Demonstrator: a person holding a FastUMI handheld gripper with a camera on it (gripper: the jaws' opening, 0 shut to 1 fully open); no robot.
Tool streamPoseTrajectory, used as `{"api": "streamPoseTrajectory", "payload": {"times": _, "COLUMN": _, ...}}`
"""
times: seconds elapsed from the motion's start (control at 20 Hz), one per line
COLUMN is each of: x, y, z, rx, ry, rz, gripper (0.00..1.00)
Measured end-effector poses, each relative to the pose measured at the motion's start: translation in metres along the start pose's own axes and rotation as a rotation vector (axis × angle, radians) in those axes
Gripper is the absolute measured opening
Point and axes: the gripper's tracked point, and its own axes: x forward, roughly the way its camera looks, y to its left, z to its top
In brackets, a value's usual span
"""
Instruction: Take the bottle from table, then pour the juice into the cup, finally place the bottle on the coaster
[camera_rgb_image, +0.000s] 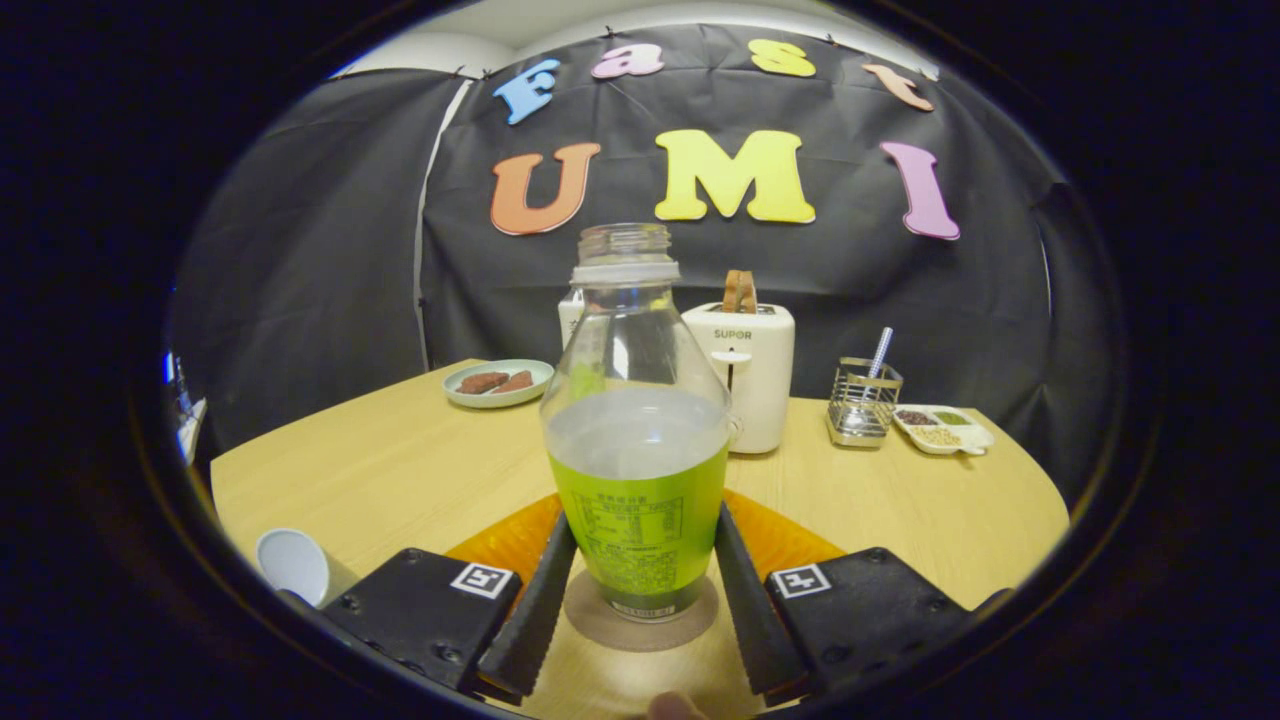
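Standing between gripper (640, 590) fingers — bottle (638, 440) on coaster (640, 625)

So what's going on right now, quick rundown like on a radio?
Gripper fingers flanking the bottle, grip unclear. Bottle upright on the coaster, uncapped, part full. Cup off to the side; toaster behind, nothing in the way.

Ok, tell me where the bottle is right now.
In the gripper view, the bottle stands upright on the round coaster on the wooden table, between the gripper fingers, which press its sides. The toaster stands behind it.
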Motion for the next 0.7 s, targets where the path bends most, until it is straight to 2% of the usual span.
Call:
{"api": "streamPoseTrajectory", "payload": {"times": 0.3, "x": -0.004, "y": 0.004, "z": 0.0, "rx": -0.01, "ry": -0.006, "rz": 0.01, "gripper": 0.84}}
{"api": "streamPoseTrajectory", "payload": {"times": 0.35, "x": -0.006, "y": 0.002, "z": 0.001, "rx": -0.01, "ry": -0.008, "rz": 0.002, "gripper": 0.92}}
{"api": "streamPoseTrajectory", "payload": {"times": 0.45, "x": -0.01, "y": 0.0, "z": 0.001, "rx": -0.013, "ry": -0.007, "rz": -0.006, "gripper": 1.0}}
{"api": "streamPoseTrajectory", "payload": {"times": 0.7, "x": -0.019, "y": -0.004, "z": -0.001, "rx": 0.005, "ry": -0.009, "rz": -0.025, "gripper": 1.0}}
